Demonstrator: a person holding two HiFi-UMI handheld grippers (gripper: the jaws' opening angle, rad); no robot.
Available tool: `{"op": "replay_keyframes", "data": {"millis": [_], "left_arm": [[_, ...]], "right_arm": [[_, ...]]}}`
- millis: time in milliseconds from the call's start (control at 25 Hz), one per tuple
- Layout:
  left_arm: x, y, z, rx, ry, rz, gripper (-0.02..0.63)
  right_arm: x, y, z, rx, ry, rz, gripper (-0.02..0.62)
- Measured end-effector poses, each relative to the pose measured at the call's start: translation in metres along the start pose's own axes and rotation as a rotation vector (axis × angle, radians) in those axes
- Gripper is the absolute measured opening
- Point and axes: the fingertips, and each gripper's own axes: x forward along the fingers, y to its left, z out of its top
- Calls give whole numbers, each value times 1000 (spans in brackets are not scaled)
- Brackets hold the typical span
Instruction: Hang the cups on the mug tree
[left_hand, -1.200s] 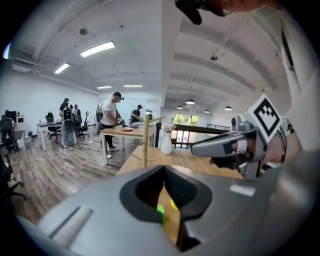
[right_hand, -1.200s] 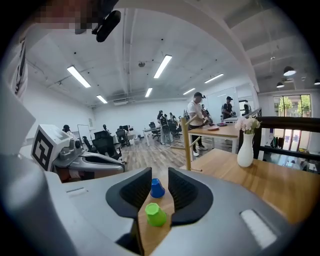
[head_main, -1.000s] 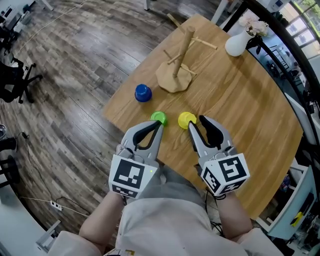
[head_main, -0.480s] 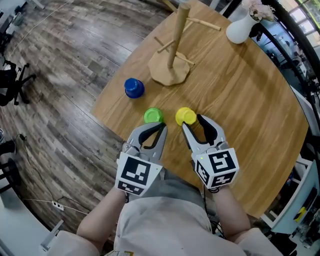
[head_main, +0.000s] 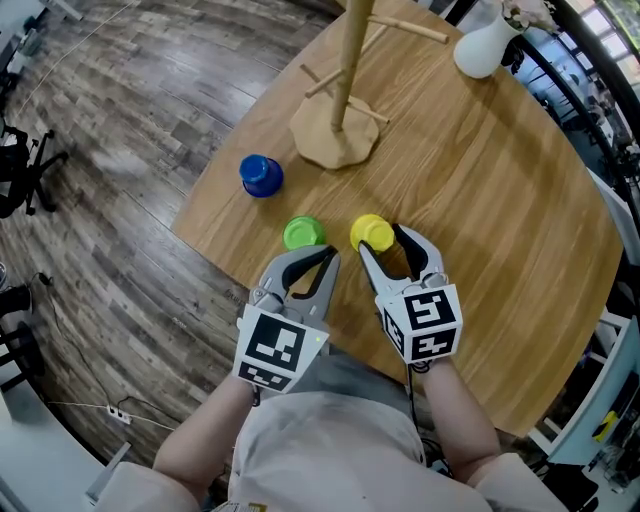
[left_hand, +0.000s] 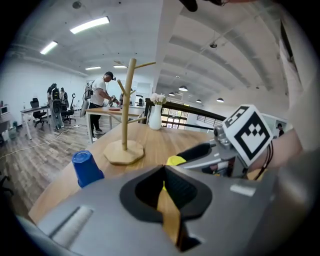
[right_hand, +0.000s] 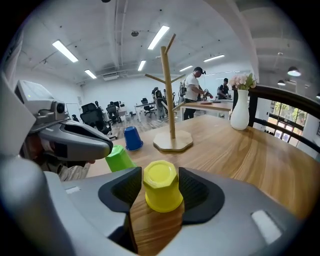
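My right gripper (head_main: 386, 243) has just been opening its fingers wider than a second ago, and they now stand apart. The yellow cup (right_hand: 161, 186) sits upside down on the table (head_main: 500, 200) right between them, with a pad close on each side, but I'm not squeezing it. A second ago the cup was only at my fingertips.

My left gripper (head_main: 327, 256) has its fingers together with nothing in them, same as before. The green cup (head_main: 304, 233) is just ahead of those fingertips, also upside down. The blue cup (head_main: 261, 175) is further ahead and off to the left.

Both grippers are lower and closer to the table than before. The mug tree (head_main: 335, 130) stands well ahead of both sets of fingers, with no cup on it.
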Motion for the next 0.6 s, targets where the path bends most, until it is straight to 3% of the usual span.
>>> {"op": "replay_keyframes", "data": {"millis": [280,600], "left_arm": [[6,2,-6,-15,20,8,2],[-9,1,25,-13,18,24,2]], "right_arm": [[6,-7,-4,-1,6,4,229],[-16,-6,40,21,-35,44,227]]}}
